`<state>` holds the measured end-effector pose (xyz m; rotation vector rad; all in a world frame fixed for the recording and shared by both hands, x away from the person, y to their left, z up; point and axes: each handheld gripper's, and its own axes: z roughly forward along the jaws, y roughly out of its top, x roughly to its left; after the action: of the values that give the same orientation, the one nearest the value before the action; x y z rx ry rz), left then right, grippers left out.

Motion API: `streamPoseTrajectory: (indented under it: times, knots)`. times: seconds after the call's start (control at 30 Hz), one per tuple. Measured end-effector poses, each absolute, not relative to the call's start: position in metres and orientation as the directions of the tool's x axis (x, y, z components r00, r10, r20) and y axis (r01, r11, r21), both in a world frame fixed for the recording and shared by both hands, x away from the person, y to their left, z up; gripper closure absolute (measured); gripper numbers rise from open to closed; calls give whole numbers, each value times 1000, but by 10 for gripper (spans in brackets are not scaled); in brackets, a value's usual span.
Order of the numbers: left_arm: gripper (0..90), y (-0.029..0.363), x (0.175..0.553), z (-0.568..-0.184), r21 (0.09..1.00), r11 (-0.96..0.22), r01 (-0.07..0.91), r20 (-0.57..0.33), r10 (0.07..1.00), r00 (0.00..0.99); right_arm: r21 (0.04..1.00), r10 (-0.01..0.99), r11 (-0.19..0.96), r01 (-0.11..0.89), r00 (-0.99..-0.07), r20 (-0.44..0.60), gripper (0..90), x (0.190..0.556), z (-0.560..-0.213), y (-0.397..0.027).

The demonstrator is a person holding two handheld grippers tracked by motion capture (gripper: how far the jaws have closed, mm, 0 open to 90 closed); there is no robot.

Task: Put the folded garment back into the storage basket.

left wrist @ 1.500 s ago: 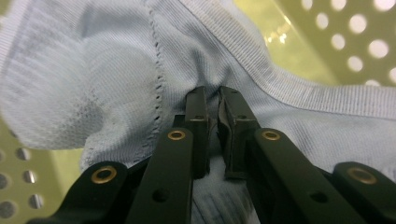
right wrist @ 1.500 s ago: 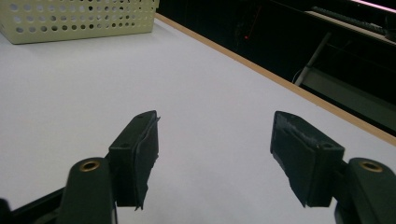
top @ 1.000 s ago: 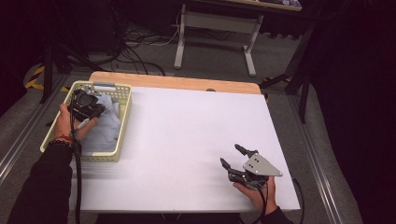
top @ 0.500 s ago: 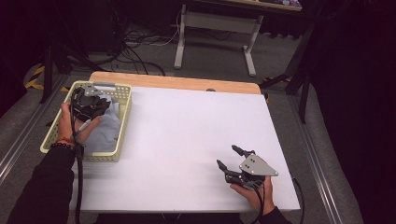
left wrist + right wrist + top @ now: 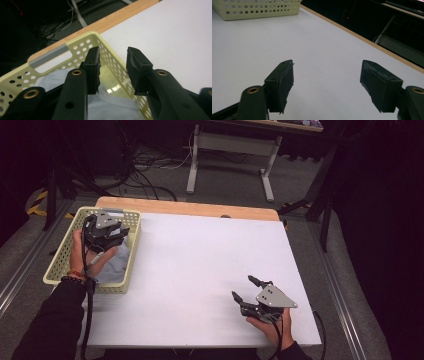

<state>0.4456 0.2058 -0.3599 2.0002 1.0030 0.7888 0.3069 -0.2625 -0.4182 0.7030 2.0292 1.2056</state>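
- Basket first: the pale yellow perforated plastic basket (image 5: 64,251) sits at the table's left edge, and your left gripper (image 5: 113,66) hangs just above its inside, near the far end with the grey handle strip (image 5: 48,55).
- Your left gripper's jaws have just been opening; they now stand a narrow gap apart with nothing between the pads.
- The light blue folded cloth (image 5: 110,106) lies on the basket's floor, directly below and slightly behind your left gripper's jaws, apart from them.
- In the high view your left hand (image 5: 89,254) holds that gripper (image 5: 106,231) over the basket's far half, with the cloth (image 5: 116,266) showing just beside your palm on the side towards the table's middle.
- Your right gripper (image 5: 327,80) rests low over the white table top (image 5: 200,270), jaws spread wide and empty.
- From your right gripper, the basket (image 5: 257,8) is well apart, far ahead and to the left.
- In the high view your right gripper (image 5: 248,289) sits near the table's near right corner, held by your right hand (image 5: 272,325), jaws pointing across the table to the left.
- The wooden strip (image 5: 185,209) of the table's far edge runs beyond both grippers.
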Motion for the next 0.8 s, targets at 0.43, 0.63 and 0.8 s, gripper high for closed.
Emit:
streamPoseTrajectory:
  times: [0.43,0.63,0.8]
  knots:
    - [407,182,429,-358,851,-438,289,252,824,507,894,725,431,120,-636,-264,279,309,-421,-262]
    - [320,169,416,-356,873,-435,221,265,804,533,891,722,437,123,-639,-266,277,310,-422,-259]
    - [266,160,407,-355,885,-431,177,275,790,548,893,722,431,130,-643,-255,277,311,-422,-256]
